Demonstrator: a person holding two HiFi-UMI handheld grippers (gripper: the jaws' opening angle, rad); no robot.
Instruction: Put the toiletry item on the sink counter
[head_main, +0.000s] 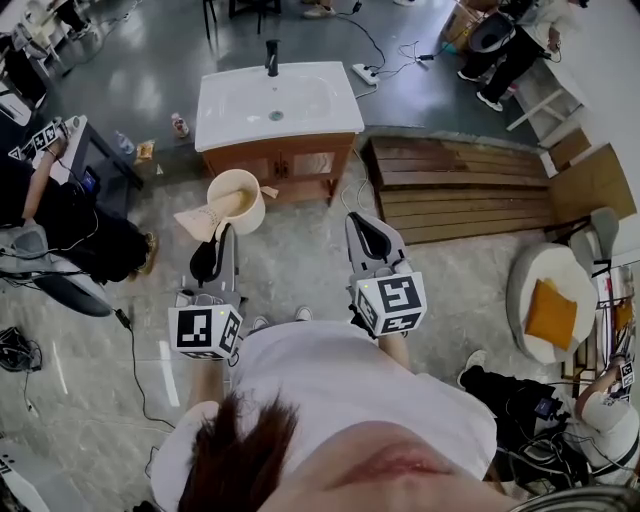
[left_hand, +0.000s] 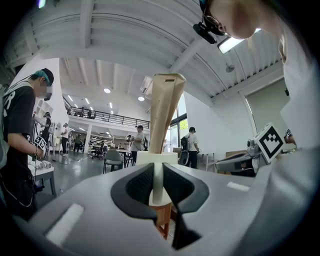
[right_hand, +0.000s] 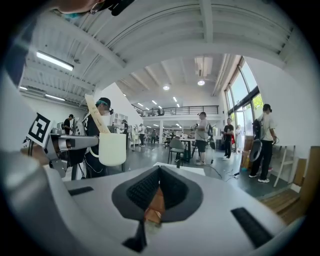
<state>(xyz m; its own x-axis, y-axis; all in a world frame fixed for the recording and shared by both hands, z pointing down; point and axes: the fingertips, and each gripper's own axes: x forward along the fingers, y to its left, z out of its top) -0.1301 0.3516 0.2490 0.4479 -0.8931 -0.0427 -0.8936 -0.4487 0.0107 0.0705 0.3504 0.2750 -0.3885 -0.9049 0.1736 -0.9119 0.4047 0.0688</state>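
The left gripper (head_main: 215, 245) has its fingers (left_hand: 141, 182) closed on the white handle (left_hand: 158, 186) of a cream cup (head_main: 240, 195). It holds the cup in the air in front of a wooden cabinet (head_main: 285, 165). A tan toiletry tube (head_main: 203, 219) stands tilted in the cup, its flat end sticking out over the rim. The white sink table (head_main: 225, 125) on the cabinet lies beyond the cup, which has not reached it. A black faucet (head_main: 271, 57) stands at the table's far edge. The right gripper (head_main: 368, 235) hangs beside the left one with its fingers (right_hand: 142, 187) pressed together on nothing. Wooden planks (head_main: 460, 190) lie on the floor to the right of the cabinet.
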